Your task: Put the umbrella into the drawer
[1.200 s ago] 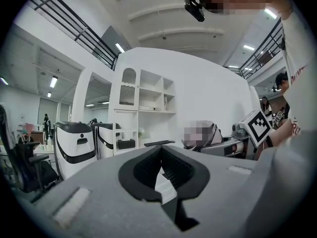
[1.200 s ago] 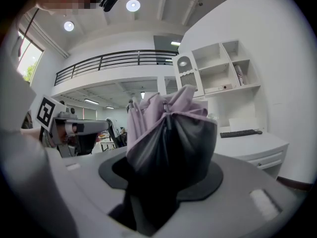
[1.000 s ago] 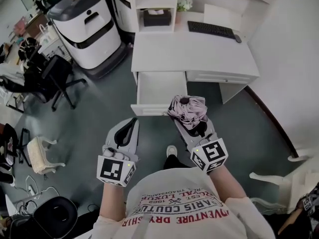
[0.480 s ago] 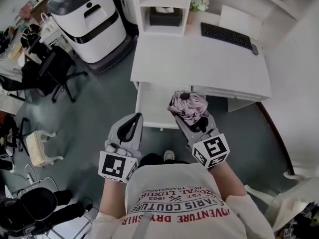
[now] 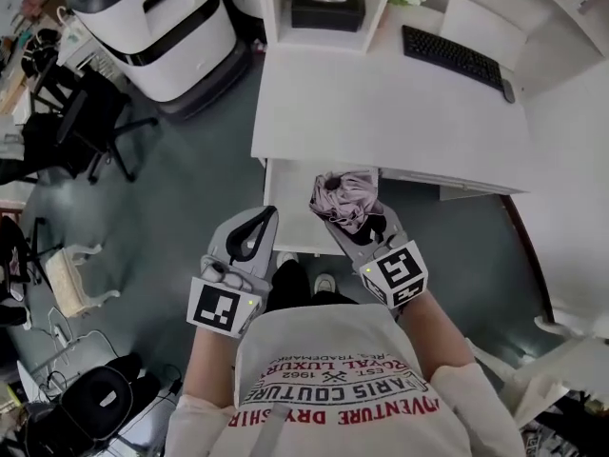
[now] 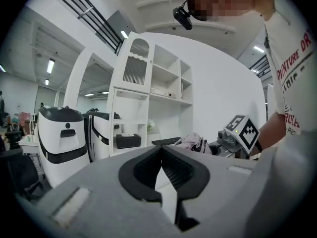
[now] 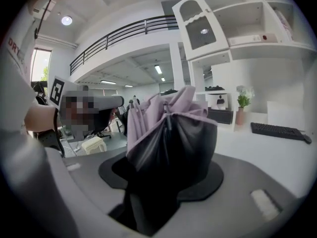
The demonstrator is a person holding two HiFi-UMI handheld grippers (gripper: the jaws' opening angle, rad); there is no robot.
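The folded umbrella (image 5: 344, 198), mauve outside and black inside, sticks up out of my right gripper (image 5: 352, 221), which is shut on its lower part. In the right gripper view the umbrella (image 7: 168, 133) fills the space between the jaws. It hangs above the right side of the open white drawer (image 5: 288, 198), under the desk's front edge. My left gripper (image 5: 259, 219) is at the drawer's front left, shut and holding nothing; its tips meet in the left gripper view (image 6: 161, 148), where the umbrella (image 6: 192, 142) shows to the right.
The white desk (image 5: 381, 103) carries a black keyboard (image 5: 455, 57) and a shelf unit with a black box (image 5: 326, 12). A large white machine (image 5: 152, 17) and a black chair (image 5: 81, 122) stand to the left. The person's feet (image 5: 324, 282) are just before the drawer.
Both grippers have moved forward to the desk and lower. The umbrella, earlier short of the drawer front, now hangs over the open drawer. Neither gripper's jaws have changed.
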